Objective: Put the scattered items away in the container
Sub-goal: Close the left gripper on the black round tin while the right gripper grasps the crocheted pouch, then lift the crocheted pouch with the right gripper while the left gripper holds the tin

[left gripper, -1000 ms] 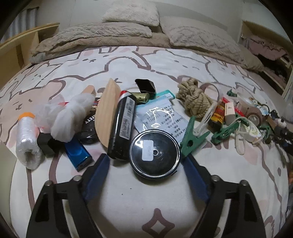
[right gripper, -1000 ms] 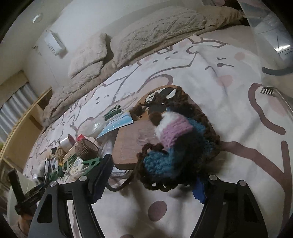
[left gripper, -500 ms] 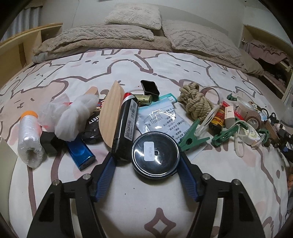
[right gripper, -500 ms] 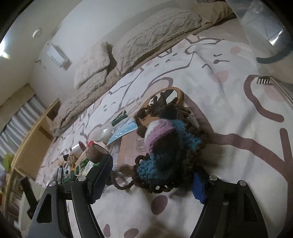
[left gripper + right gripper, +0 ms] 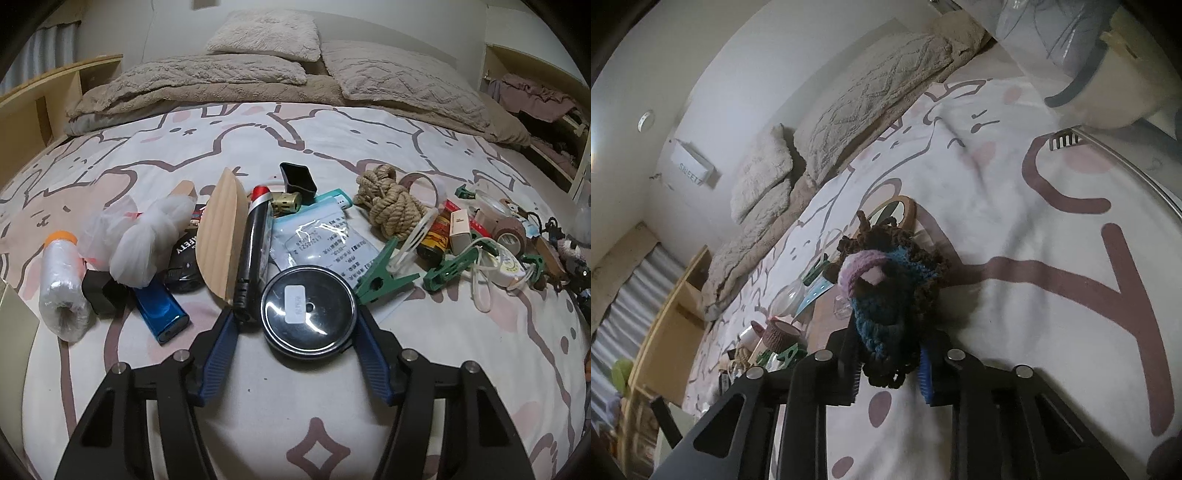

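Low in the left wrist view, the left gripper (image 5: 295, 325) has its jaws closing around the round tin (image 5: 309, 308); a second ago they stood well wider either side of it. Now the right pad (image 5: 371, 363) touches the tin's rim, while the left pad (image 5: 218, 354) is apart from it, its tip beside the black tube (image 5: 253, 254), so the tin is bracketed but not yet held. It lies on the bed (image 5: 258, 413) at the near edge of the clutter, with the wood slat (image 5: 219, 236) and blue lighter (image 5: 160, 310) to its left and a green peg (image 5: 384, 275) to its right. At the centre of the right wrist view, the right gripper (image 5: 888, 369) has gone from wide open to nearly shut, and its jaws, closing, now pinch the crochet piece (image 5: 890, 291), which bunches up between the pads. The view has also rolled since then, so the bedsheet pattern runs steeply. A pale tub (image 5: 1119, 88) in the upper right corner is probably the container, though too little of it shows to be sure. My reading: the crochet piece is secured and ready to be carried toward the tub, and the tin should follow once the left pad closes past the tube without catching it.
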A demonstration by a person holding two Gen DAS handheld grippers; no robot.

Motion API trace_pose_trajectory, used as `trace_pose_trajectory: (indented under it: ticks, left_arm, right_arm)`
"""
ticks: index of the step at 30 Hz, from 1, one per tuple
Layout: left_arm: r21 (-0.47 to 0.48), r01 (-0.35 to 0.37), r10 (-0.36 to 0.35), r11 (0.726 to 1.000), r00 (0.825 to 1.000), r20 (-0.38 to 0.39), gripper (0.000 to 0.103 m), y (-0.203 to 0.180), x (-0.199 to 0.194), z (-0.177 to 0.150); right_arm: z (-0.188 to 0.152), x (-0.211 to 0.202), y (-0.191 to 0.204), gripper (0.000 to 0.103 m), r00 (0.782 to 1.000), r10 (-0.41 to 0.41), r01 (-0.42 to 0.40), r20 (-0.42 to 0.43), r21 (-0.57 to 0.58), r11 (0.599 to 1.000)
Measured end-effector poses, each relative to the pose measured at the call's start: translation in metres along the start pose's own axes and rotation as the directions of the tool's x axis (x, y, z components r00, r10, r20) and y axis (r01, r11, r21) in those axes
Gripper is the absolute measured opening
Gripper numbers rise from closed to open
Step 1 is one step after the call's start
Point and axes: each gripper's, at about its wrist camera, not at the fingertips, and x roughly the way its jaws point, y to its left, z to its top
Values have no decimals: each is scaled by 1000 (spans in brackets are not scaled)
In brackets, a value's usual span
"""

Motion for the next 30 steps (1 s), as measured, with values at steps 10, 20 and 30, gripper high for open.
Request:
trace_pose_trajectory:
  ticks: [10,20,30]
  left_arm:
    - [-27,39,-39,999,999,4,62,1,-5,-3]
    - [-42,63,-62,997,998,9,62,1,-19,-16]
    - [-69,95,-94,993,996,8,62,4,-40,-35]
  right_arm:
    - [-11,-12,1,23,999,38,-38,8,17,999]
    - [-31,-28,7,23,998,63,-63,-17,-12,998]
    - [-56,-44,21,23,994,86,-91,-72,-74,993]
